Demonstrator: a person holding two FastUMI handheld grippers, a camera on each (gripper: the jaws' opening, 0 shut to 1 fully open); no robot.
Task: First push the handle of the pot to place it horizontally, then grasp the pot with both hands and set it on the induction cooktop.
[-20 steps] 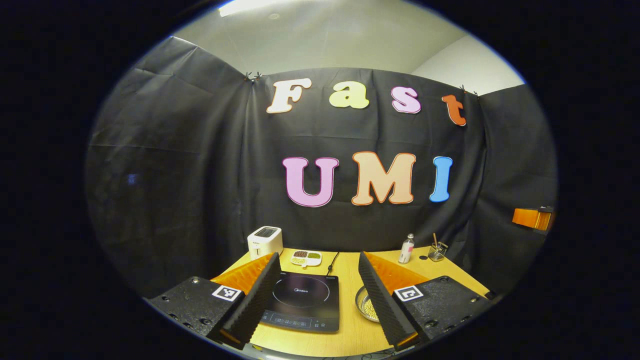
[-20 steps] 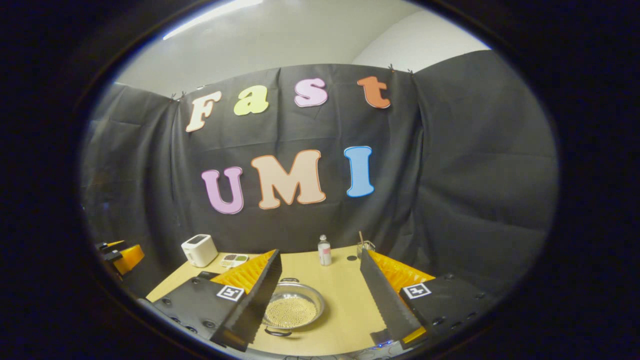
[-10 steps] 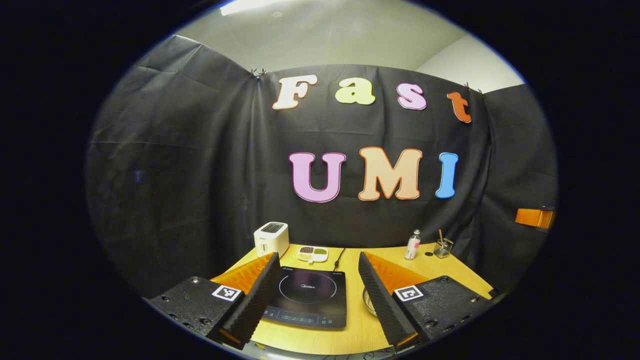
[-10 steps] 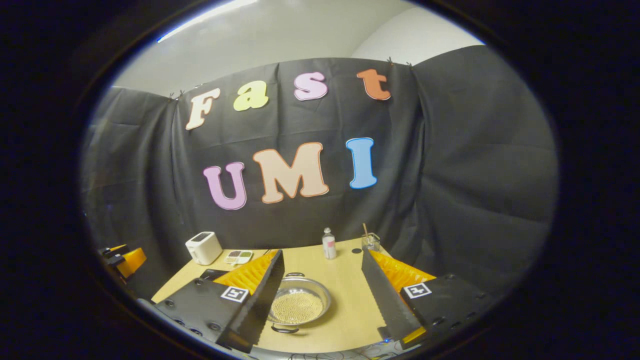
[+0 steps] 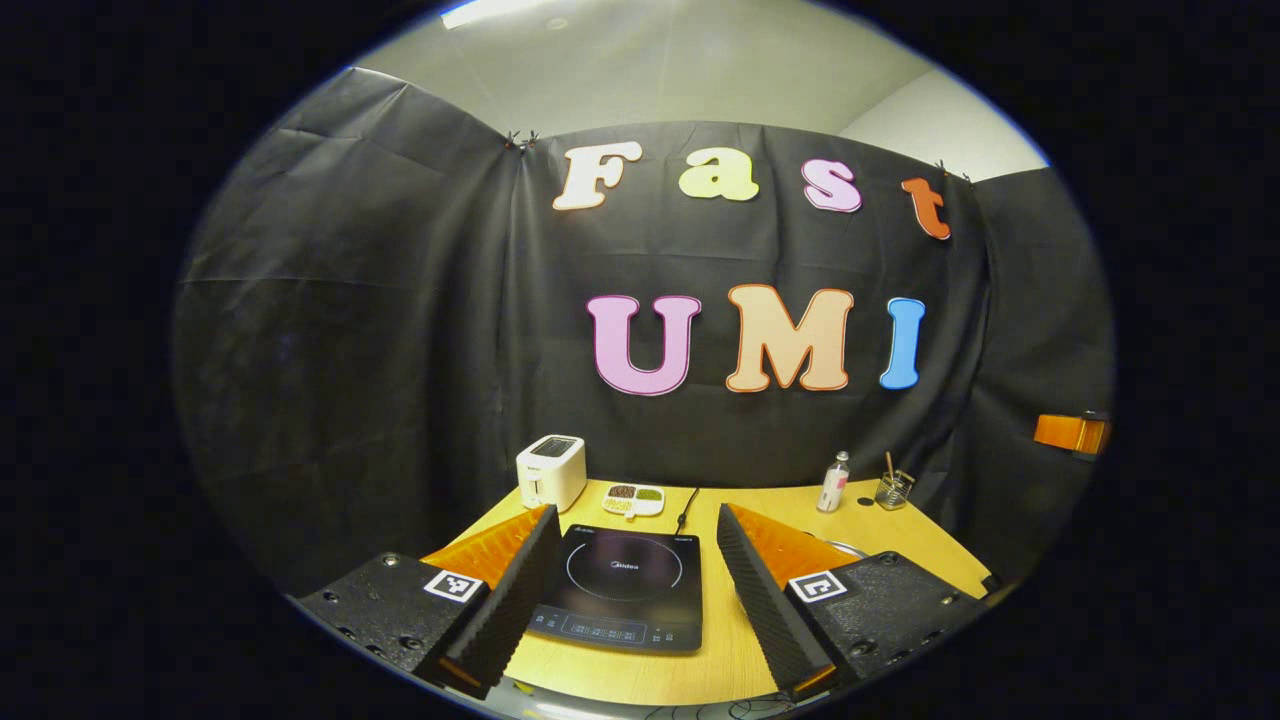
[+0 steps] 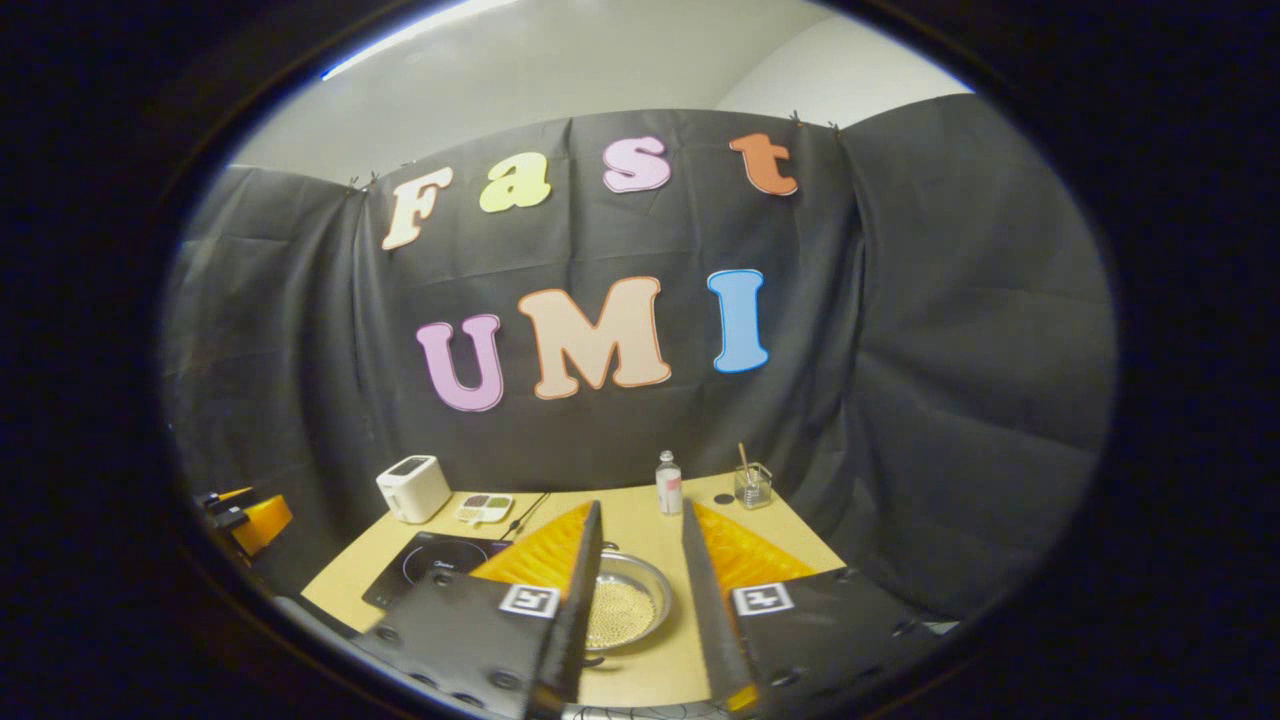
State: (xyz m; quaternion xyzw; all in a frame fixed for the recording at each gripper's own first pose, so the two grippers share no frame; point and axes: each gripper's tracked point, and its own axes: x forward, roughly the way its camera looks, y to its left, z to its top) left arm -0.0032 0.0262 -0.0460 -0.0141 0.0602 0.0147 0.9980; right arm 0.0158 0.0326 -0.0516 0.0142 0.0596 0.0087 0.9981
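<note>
I am counting one table (image 6: 640, 520). On it I am logging one induction cooktop (image 5: 625, 590), one pot (image 6: 625, 605) holding small pale beads too many to count, one white toaster (image 5: 551, 470), one divided dish (image 5: 634, 499) with what looks like two filled compartments, one small bottle (image 6: 668, 482), and one clear glass (image 6: 752, 485) with one stick standing in it. I am seeing two tools: the left tool (image 5: 636, 590) and the right tool (image 6: 636, 600), each showing two fingers.
</note>
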